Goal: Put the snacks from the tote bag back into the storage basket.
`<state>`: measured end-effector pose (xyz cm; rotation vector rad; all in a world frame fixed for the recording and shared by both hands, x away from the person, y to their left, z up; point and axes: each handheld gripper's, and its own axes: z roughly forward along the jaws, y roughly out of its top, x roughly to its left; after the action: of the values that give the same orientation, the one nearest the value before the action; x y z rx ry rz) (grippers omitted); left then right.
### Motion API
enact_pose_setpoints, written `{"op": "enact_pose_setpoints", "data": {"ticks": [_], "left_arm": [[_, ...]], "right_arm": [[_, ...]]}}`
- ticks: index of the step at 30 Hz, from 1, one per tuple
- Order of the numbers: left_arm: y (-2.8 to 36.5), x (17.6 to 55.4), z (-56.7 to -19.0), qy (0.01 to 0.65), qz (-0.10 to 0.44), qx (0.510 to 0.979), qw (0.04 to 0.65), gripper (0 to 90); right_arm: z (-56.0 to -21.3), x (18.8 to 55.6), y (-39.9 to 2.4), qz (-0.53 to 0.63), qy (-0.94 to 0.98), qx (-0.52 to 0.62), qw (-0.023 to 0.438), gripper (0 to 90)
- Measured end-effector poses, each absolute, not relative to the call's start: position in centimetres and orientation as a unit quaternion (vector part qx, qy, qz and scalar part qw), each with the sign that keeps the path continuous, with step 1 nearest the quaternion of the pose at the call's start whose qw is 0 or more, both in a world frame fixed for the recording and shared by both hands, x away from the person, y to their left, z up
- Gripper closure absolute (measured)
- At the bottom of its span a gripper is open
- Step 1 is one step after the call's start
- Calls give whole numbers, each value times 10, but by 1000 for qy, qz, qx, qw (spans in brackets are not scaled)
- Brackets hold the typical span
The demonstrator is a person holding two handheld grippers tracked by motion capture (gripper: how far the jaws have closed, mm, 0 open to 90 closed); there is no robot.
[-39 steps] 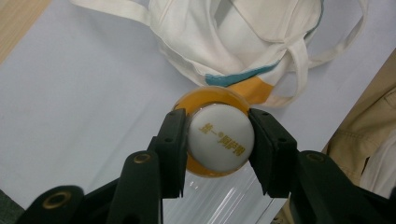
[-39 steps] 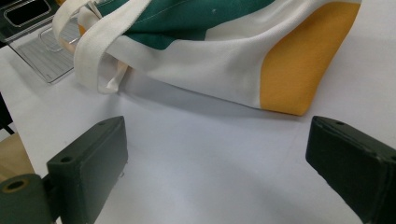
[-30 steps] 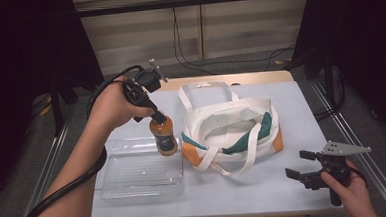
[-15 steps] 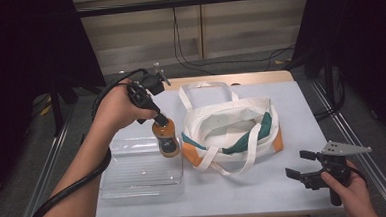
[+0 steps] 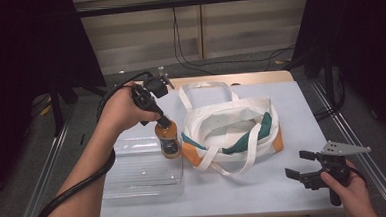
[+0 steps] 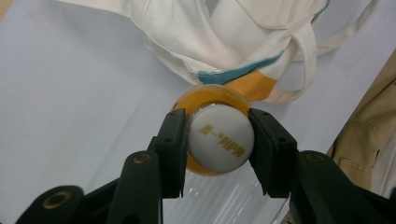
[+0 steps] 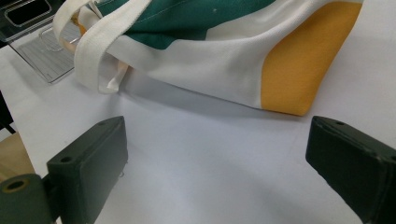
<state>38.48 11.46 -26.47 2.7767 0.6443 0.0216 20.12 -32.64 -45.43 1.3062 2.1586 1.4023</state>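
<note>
Item: orange bottle [image 5: 168, 140], white cap clamped in my left tool [image 6: 219, 140], held upright just beside the tote bag [image 5: 232, 131], above the clear tray [image 5: 134, 176]. My right tool [image 5: 304, 167] rests gaping, empty, near the bag. Step: transfer. Next, probably: carry over the bag's mouth, lower.

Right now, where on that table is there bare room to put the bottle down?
Bare table runs right of the tote bag to the far edge, and along the near edge between the bag and the right claw, whose jaws stand open. The left side is crowded: the clear tray sits there, and the left claw holds the bottle against the bag.
</note>
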Motion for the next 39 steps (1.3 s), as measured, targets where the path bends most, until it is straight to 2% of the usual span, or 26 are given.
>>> {"op": "enact_pose_setpoints", "data": {"ticks": [39], "left_arm": [[112,390,-289,207,-5,968,143,591]], "right_arm": [[-454,201,-327,482,741,450,126,55]]}}
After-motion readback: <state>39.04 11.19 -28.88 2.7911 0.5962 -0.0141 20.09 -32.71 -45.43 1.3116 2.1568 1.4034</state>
